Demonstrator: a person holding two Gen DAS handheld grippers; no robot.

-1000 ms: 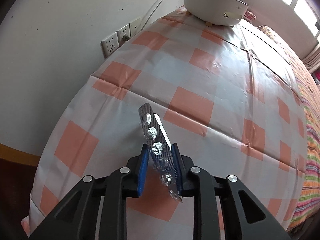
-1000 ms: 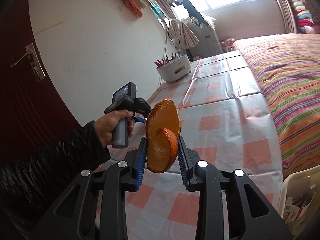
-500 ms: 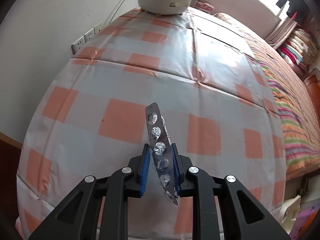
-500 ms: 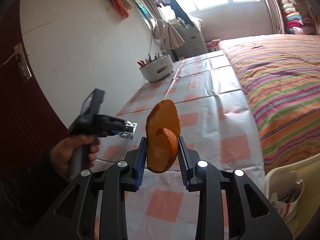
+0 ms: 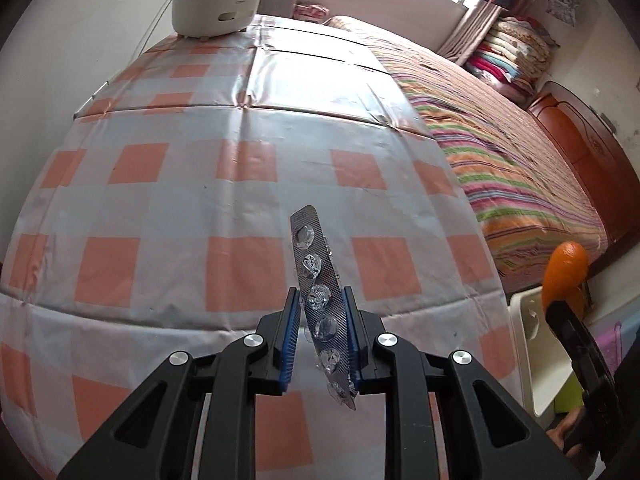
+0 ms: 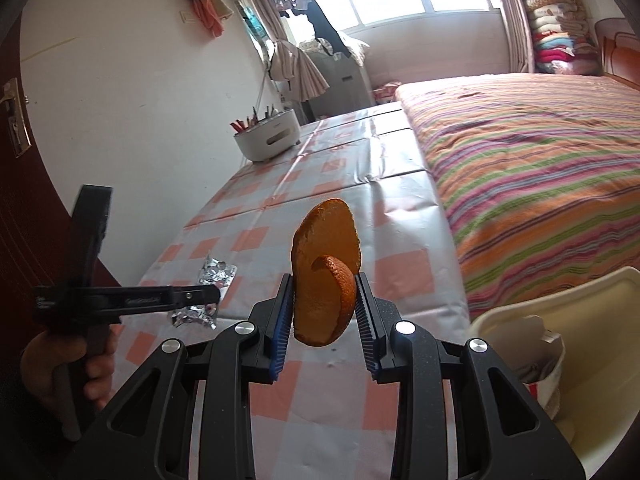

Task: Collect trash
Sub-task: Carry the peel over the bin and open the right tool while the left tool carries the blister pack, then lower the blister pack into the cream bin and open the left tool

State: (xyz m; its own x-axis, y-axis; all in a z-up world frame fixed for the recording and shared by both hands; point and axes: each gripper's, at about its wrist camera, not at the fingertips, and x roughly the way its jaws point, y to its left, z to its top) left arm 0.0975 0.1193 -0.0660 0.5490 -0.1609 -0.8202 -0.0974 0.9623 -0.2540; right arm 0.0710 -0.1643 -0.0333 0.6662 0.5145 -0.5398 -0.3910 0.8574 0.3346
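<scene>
My left gripper is shut on a silver pill blister strip and holds it upright above the near edge of the checked table. It also shows in the right wrist view with the foil strip. My right gripper is shut on a curled orange peel, held above the table's near right corner. The peel also shows in the left wrist view. A white trash bin with paper in it stands low at the right, beside the table.
A white pen holder stands at the table's far end by the wall. A bed with a striped cover runs along the table's right side. A dark red door is at the left.
My left gripper has swung right with the blister strip, from facing the wall toward the bed and bin. My right gripper has drifted right with the peel; the bin shows more.
</scene>
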